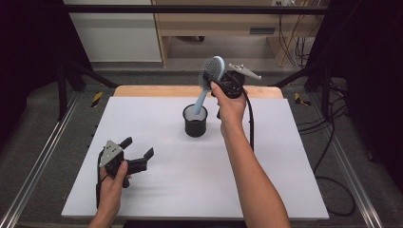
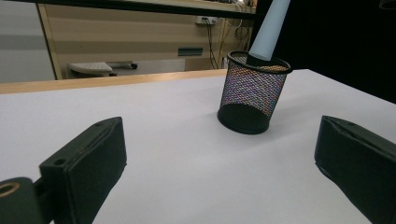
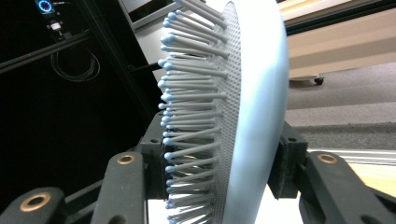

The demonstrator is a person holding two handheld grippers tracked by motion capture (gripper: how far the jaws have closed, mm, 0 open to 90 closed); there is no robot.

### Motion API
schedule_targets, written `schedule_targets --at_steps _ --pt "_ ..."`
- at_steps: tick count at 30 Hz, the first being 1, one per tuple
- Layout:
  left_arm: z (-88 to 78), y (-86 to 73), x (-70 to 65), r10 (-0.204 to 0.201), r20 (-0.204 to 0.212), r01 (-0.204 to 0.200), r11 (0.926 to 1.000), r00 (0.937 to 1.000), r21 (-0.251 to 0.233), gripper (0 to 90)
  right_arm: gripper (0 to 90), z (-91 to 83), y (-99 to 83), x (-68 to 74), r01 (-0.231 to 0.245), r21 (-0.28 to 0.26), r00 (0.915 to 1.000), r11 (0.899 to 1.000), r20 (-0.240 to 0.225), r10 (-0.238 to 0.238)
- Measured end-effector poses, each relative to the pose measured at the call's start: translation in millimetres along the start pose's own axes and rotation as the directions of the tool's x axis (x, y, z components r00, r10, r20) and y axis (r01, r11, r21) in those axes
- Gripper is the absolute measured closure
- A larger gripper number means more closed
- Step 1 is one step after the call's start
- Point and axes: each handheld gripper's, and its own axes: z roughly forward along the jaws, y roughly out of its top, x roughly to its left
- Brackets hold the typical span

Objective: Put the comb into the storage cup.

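The right gripper pinches the hairbrush by its head, handle slanting down into the mesh cup directly below. The left gripper, fingers spread and empty, rests on the bench well left of the cup.

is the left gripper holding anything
No, the left gripper rests on the white table with its jaws spread wide and nothing between them, apart from the mesh cup.

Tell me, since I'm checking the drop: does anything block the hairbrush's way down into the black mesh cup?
Nothing visible does. The right gripper clamps the hairbrush by its head, and the handle tip already sits inside the mesh cup. The left gripper rests well aside.
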Motion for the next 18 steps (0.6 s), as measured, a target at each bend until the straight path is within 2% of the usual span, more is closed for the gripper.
schedule_targets --at_steps 12,18 --pt "-2.0 -0.2 0.0 0.001 -0.007 -0.001 1.0000 1.0000 -0.002 2.6 51.2 -3.5 0.5 -3.1 -0.012 -0.002 0.9999 1.000 0.007 0.012" --pt "-1.5 -0.3 0.6 -0.003 -0.005 0.003 1.0000 1.0000 0.001 2.6 51.2 -0.1 -2.3 -1.6 -0.002 0.005 1.0000 1.000 0.003 0.002"
